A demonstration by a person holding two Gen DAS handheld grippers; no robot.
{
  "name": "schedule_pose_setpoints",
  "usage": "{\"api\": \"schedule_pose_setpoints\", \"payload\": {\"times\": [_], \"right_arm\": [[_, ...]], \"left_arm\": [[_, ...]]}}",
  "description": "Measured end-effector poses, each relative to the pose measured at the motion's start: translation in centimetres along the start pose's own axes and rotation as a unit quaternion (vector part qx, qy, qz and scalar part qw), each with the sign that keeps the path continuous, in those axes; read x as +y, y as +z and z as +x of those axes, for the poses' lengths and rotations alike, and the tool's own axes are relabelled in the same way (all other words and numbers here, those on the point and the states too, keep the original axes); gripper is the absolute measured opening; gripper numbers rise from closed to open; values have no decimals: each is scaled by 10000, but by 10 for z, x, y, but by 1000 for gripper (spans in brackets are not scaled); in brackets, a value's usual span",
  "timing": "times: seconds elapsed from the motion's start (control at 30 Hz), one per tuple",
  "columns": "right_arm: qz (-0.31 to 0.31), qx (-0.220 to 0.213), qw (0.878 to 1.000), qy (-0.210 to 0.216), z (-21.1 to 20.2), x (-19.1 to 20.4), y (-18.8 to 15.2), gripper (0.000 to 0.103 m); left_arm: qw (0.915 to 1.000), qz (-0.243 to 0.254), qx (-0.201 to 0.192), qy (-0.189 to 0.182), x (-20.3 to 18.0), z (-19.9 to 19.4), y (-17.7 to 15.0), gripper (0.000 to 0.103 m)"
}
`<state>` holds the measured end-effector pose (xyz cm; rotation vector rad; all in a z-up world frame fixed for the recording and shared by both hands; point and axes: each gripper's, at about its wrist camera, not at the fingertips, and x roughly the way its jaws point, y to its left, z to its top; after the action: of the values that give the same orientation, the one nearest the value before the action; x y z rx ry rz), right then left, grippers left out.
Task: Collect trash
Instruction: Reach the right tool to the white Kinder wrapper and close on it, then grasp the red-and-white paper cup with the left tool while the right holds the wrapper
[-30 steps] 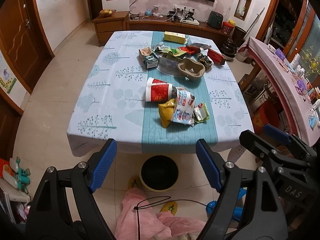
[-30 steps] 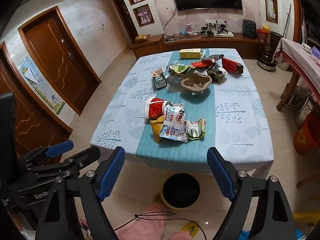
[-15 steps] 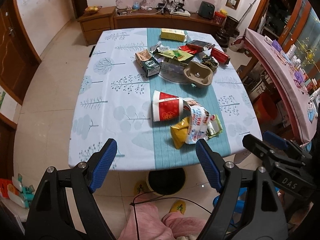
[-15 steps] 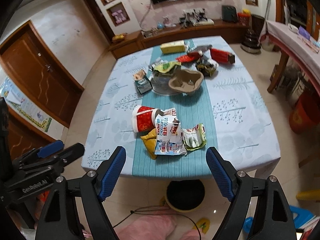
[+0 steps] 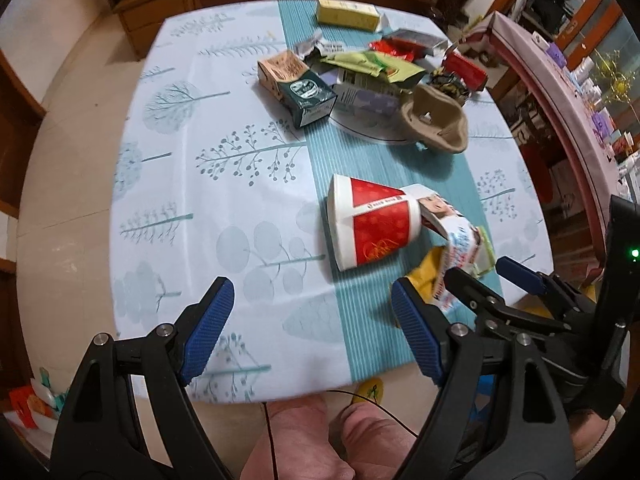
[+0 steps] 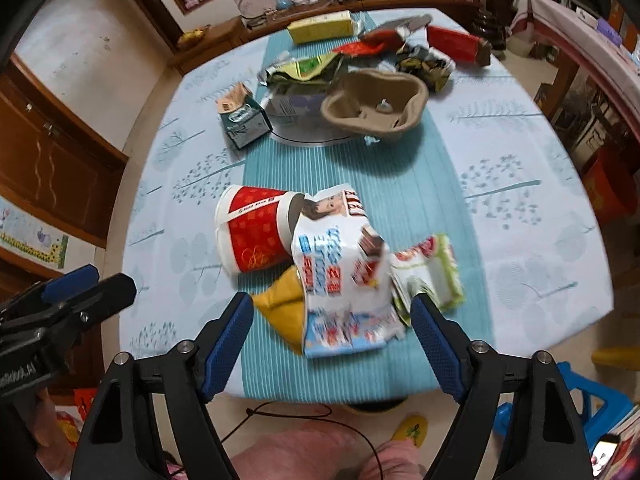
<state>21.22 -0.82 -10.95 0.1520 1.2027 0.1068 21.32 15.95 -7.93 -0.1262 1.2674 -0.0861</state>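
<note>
Tabletop wrapper [image 6: 344, 280] before right gripper [image 6: 332, 340]

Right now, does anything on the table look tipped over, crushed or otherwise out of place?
Yes. The red paper cup lies on its side on the teal runner, its mouth against a crumpled white snack wrapper. Further back, the cardboard cup carrier sits tilted atop a heap of wrappers and cartons. Nothing appears spilled.

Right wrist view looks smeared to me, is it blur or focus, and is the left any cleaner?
Right wrist view: motion blur, the wrapper print and tablecloth trees streak, while the tool itself stays crisp. Left wrist view: cleaner, the cup lettering is nearly readable, only mild smear. Both: strong fisheye bending at the edges.
</note>
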Motion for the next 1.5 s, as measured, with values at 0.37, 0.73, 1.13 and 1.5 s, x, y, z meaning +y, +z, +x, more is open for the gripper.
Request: {"api": "schedule_pose_setpoints", "payload": {"times": [0.37, 0.73, 1.13, 1.5], "right_arm": [[518, 40, 9984, -228, 40, -10, 27, 57], [1058, -54, 9943, -97, 33, -43, 38, 16], [1270, -97, 9918, 39, 39, -46, 34, 14], [1547, -161, 9876, 201, 36, -54, 33, 13]], "left_arm": [[9972, 46, 483, -563, 9, 66, 40, 79], [9909, -189, 870, -1006, 11, 106, 58, 79], [9843, -94, 881, -1524, -4, 110, 64, 41], [9856, -69, 650, -1562, -6, 88, 64, 10]]}}
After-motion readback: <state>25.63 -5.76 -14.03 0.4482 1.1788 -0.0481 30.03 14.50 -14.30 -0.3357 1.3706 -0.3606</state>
